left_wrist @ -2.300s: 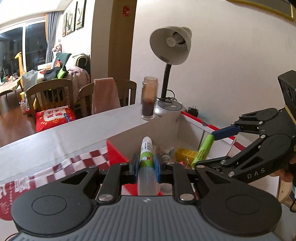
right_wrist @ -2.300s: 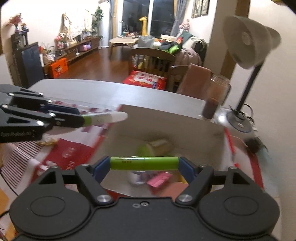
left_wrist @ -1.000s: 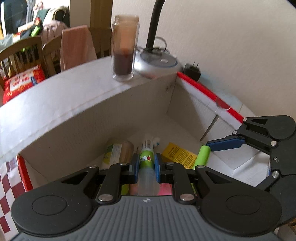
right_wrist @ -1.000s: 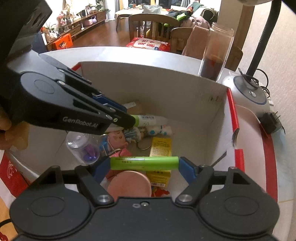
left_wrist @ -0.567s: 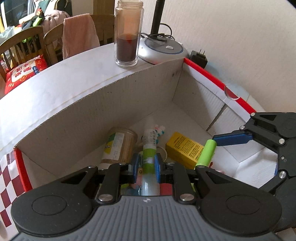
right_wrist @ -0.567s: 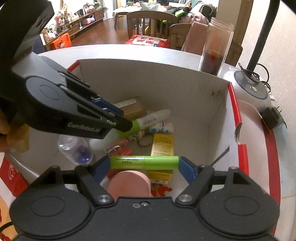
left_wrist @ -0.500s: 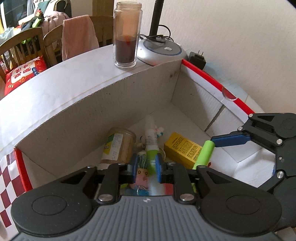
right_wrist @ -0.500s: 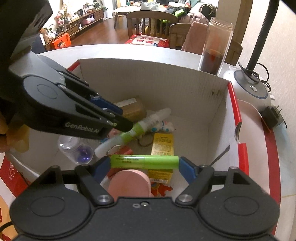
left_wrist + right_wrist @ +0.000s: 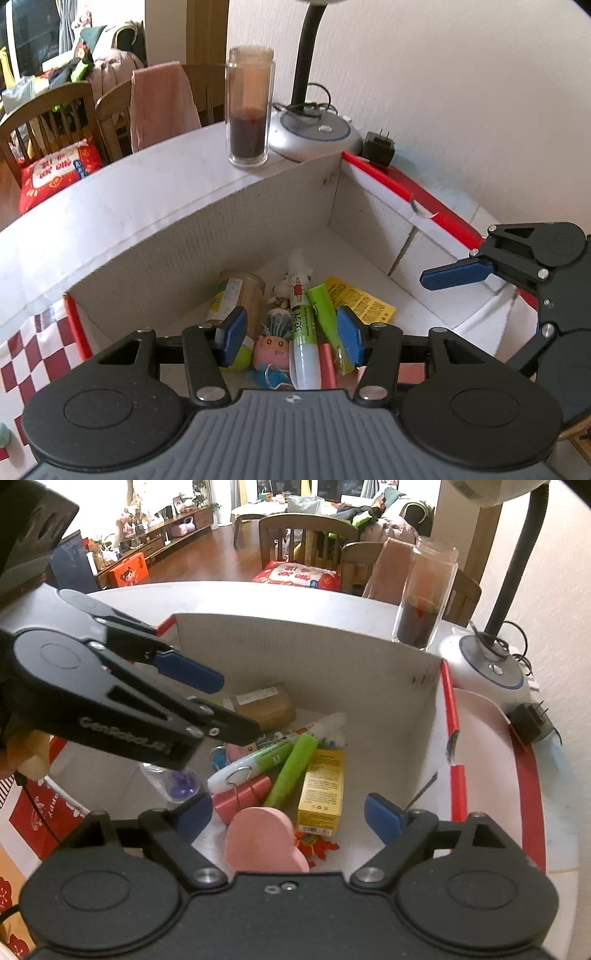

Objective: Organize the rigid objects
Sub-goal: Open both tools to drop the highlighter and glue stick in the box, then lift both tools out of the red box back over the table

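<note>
Both grippers hang open and empty over a white cardboard box (image 9: 332, 657) on a table. The left gripper (image 9: 291, 334) has its blue pads spread wide at 6 o'clock in its own view, with nothing between them; the right gripper (image 9: 291, 814) is spread as wide, its jaws likewise bare.

Below them, on the box floor, two slim cylinders lie side by side and touching: a glue stick (image 9: 258, 762) with a white body and green label, and a plain green tube (image 9: 293, 771). In the right wrist view both run from about 7 o'clock up toward 1 o'clock, the tube on the right against a yellow carton (image 9: 321, 788). A pink heart (image 9: 264, 843) sits nearest the right gripper, a red clip (image 9: 242, 794) overlaps the glue stick's lower end, and a brown jar (image 9: 264, 705) lies near the far wall.

From the left wrist camera the glue stick (image 9: 304, 334) lies almost dead ahead, its long axis pointing to 12 o'clock, straight along the fingers; the green tube (image 9: 323, 310) leans slightly toward 11. The left gripper appears the nearer to both.

With each item already in the box, the likely next move is a withdrawal, not a fresh grasp.

Outside the box stand a glass (image 9: 249, 110) and a lamp base (image 9: 314, 134).
</note>
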`<state>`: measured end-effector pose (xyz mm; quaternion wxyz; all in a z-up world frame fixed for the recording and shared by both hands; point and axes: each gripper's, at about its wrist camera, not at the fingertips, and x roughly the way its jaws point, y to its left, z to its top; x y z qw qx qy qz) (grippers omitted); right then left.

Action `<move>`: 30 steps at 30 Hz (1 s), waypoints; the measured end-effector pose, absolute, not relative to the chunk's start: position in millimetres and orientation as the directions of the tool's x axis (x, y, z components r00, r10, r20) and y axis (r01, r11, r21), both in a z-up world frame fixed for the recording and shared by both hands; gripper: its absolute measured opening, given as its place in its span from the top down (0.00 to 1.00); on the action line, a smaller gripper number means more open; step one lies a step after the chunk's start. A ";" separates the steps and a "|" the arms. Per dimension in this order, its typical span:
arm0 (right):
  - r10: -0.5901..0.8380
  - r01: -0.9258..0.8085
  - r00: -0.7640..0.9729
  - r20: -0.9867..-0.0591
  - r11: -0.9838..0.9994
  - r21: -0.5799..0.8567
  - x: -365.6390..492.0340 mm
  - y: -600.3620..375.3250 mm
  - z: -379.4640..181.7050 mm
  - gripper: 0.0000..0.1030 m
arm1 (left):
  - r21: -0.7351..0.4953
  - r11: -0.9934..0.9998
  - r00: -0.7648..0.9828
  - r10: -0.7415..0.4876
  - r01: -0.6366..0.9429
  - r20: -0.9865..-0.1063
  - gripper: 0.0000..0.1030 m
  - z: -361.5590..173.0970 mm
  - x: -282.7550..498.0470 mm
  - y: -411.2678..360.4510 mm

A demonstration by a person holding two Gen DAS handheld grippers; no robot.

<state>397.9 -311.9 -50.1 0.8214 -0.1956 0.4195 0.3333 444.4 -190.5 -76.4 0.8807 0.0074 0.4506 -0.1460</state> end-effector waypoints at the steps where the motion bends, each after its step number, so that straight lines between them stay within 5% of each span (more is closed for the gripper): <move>1: 0.384 -0.712 0.432 -0.816 0.700 -0.047 396.5 -312.6 -47.6 0.12 | -0.120 0.957 0.558 -0.253 0.265 -0.790 0.49 -73.1 441.2 -190.0; 18: 0.429 -0.703 0.497 -0.754 0.709 -0.060 356.8 -305.7 -8.0 0.02 | -0.147 0.959 0.667 -0.275 0.243 -0.692 0.48 -23.6 371.1 -156.0; 21: 0.441 -0.692 0.508 -0.740 0.720 -0.046 345.9 -300.1 -2.7 0.00 | -0.153 0.959 0.687 -0.279 0.241 -0.671 0.38 -17.7 354.5 -142.5; 30: 0.474 -0.664 0.524 -0.708 0.748 0.009 305.4 -262.2 1.6 0.00 | -0.167 0.968 0.735 -0.251 0.187 -0.630 0.28 -12.7 303.3 -85.7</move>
